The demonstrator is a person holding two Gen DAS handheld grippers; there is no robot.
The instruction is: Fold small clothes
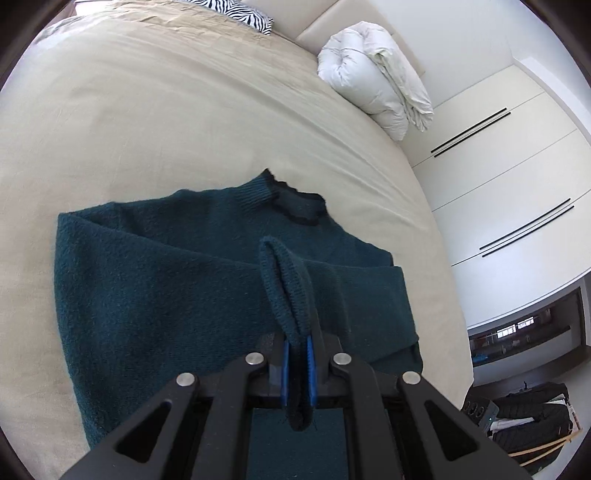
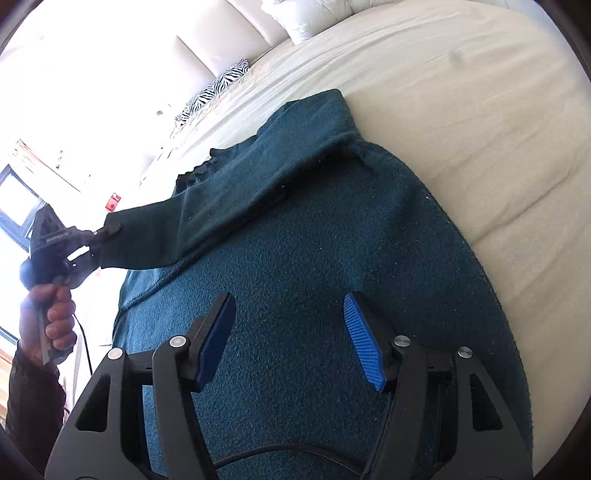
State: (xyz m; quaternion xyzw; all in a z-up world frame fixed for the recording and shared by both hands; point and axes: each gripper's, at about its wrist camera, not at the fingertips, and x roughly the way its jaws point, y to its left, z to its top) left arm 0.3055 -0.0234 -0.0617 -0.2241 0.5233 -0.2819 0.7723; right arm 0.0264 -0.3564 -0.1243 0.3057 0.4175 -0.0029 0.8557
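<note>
A dark teal knit sweater [image 1: 147,280] lies spread on the beige bed sheet [image 1: 147,122], neck [image 1: 291,205] pointing away. My left gripper [image 1: 296,365] is shut on the ribbed sleeve cuff [image 1: 284,280] and holds the sleeve lifted across the sweater body. In the right wrist view the left gripper [image 2: 98,236] shows at the left, hand-held, pinching the cuff [image 2: 112,229] with the sleeve stretched out. My right gripper [image 2: 290,339] is open and empty, hovering just above the sweater body [image 2: 332,240].
A folded white duvet [image 1: 373,74] lies at the bed's far right corner. A zebra-print pillow [image 1: 240,13] sits at the head of the bed. White wardrobe doors [image 1: 517,177] stand to the right. A basket of dark clothes [image 1: 528,417] is on the floor.
</note>
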